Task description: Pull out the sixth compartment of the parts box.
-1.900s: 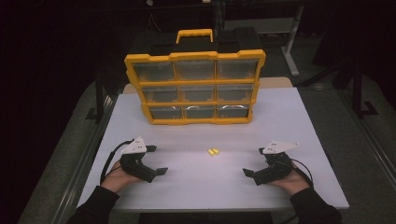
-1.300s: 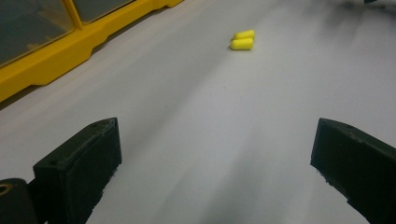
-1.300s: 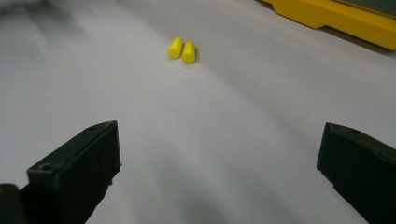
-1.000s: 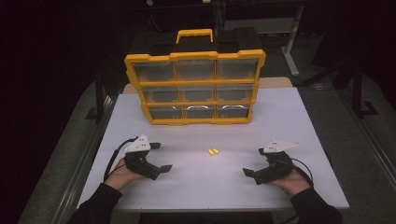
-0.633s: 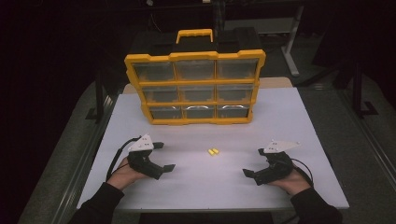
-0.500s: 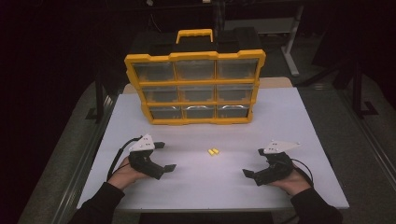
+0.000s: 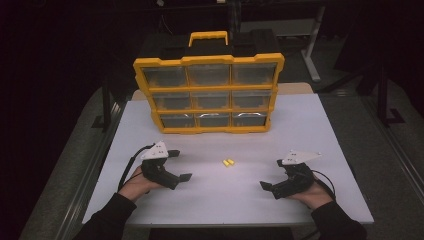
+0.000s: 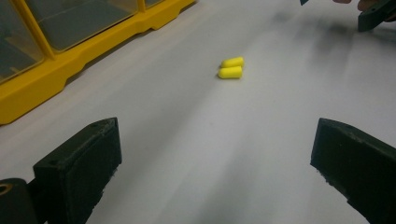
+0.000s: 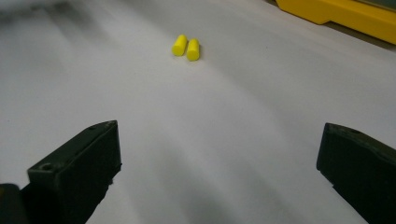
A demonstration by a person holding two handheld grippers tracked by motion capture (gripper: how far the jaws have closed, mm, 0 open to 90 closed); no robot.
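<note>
Two small yellow foam earplugs [image 7: 228, 162] lie side by side on the white table [image 7: 300, 125], midway between my two grippers. My left gripper [image 7: 181, 165] rests on the table to their left, open, with nothing between its jaws. In the left gripper view the earplugs [image 8: 232, 67] sit ahead of the open gripper [image 8: 217, 168]. My right gripper [image 7: 271, 175] rests to the earplugs' right, also open and empty. The right gripper view shows the earplugs [image 9: 187, 46] ahead and slightly left of the wide-apart gripper [image 9: 217, 170].
A yellow organiser [image 7: 209, 95] with clear drawers and a top handle stands upright at the back of the table; its base [image 8: 70, 60] [image 9: 345, 16] edges both gripper views. The right gripper [image 8: 376, 14] shows far off in the left gripper view.
My left gripper has crept forward and to the right, closer to the earplugs. The right gripper has barely shifted. The earplugs have not moved.
</note>
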